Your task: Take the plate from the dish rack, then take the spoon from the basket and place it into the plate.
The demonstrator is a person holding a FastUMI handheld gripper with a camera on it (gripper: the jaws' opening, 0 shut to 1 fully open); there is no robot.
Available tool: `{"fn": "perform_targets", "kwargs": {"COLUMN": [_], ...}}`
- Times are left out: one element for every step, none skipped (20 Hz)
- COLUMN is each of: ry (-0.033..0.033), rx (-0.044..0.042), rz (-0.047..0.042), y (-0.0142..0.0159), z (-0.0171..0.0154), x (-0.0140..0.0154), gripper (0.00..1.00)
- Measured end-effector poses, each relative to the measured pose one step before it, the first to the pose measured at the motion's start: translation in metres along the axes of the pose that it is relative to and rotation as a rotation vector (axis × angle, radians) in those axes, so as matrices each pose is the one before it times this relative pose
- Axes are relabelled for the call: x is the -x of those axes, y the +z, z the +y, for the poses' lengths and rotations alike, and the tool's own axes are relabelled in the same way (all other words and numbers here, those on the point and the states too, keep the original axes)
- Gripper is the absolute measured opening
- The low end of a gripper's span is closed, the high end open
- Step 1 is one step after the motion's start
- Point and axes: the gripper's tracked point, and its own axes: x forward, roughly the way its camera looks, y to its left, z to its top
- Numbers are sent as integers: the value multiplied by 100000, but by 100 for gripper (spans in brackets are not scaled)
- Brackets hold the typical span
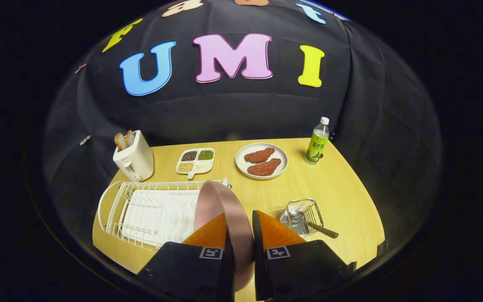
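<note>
Here the gripper [240,224] is pinching the plate [220,205], a smooth pink disc standing on edge between both fingers, just beside the white wire rack [141,209]; the spoon [304,220] is lying in a small steel mesh basket [306,209] nearby; the wood-grain tabletop [342,188] is backing onto black cloth.

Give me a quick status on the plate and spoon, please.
Hand-held gripper shut on pink plate, held on edge beside the dish rack. Spoon in basket. Table ahead open.
</note>
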Motion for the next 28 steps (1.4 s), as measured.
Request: {"fn": "perform_targets", "kwargs": {"ry": [1185,581,63,1528,1060,1026,1601,1770,1824,1538,868,804,1454,1513,2170,1863,1345,1863,2043,1649,1314,1251,3877,2229,1615,1146,235,1046], "rx": [-917,-1058,-1330,-1925,-2457,-2748,-2929,-2477,-1716,-920,-362,-274,-479,-1102,-1204,-1101,-1007,-395,181,480,910,1267,-819,-1487,-750,-280,594,75], "rz": [894,1252,1560,1036,920,918,809,973,1012,700,1168,1681,1758,2219,2063,1576,2037,1744,1893,2484,2686,2730,1552,1001,518,480,619,203], "y": [-734,-966,-954,-922,-720,-632,-528,-603,-410,-466,-532,-721,-659,-679,-605,-423,-444,-561,-445,-716,-550,-754,-259,-39,-4,-9,-27,-91], "z": [-735,-868,-1027,-529,-716,-783,-654,-506,-636,-783,-942,-1025,-870,-825,-713,-652,-756,-423,-429,-455,-519,-467,45,-105,-257,-171,-443,-179], "x": [755,729,673,619,788,609,644,699,453,227,-70,-266,-448,-633,-737,-817,-830,-752,-806,-796,-678,-649,-205,-451,-387,-370,-193,-203], "gripper": [23,23,23,23,23,23,23,23,23,23,23,23,23,23,23,23,23,23,23,23,23,23,23,23,24,24,24,25]}}
